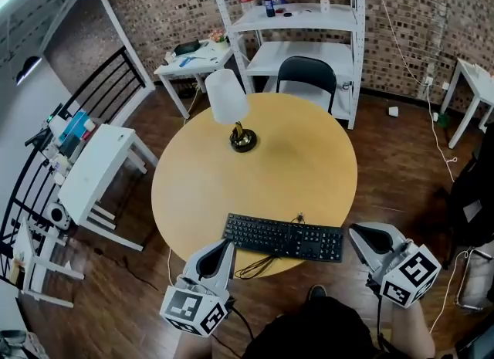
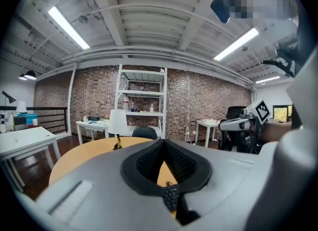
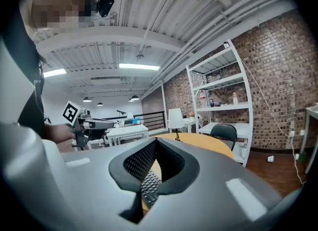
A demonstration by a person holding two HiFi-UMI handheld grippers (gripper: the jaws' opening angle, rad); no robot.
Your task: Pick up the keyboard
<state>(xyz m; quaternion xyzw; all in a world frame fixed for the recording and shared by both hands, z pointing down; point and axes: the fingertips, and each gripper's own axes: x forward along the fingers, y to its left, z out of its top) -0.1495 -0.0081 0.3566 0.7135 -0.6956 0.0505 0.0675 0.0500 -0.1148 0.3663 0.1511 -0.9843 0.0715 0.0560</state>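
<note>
A black keyboard [image 1: 283, 238] lies flat near the front edge of the round wooden table [image 1: 293, 164], and its cable [image 1: 258, 266] loops off that edge. My left gripper [image 1: 227, 245] hovers just off the table's front left rim, a short way from the keyboard's left end. To the right of the keyboard's right end, my right gripper [image 1: 354, 231] is off the rim. Both are shut and hold nothing. Part of the keyboard [image 2: 170, 195] shows below the closed tips of the left gripper [image 2: 164, 143]. The keyboard [image 3: 150, 185] likewise shows under the right gripper [image 3: 155, 140].
A white-shaded lamp [image 1: 229, 103] stands on the far side of the table. Behind it are a black chair [image 1: 306, 74] and a white shelf unit [image 1: 301, 18]. White side tables stand at the left [image 1: 96, 168], back left [image 1: 193, 60] and far right [image 1: 472, 83].
</note>
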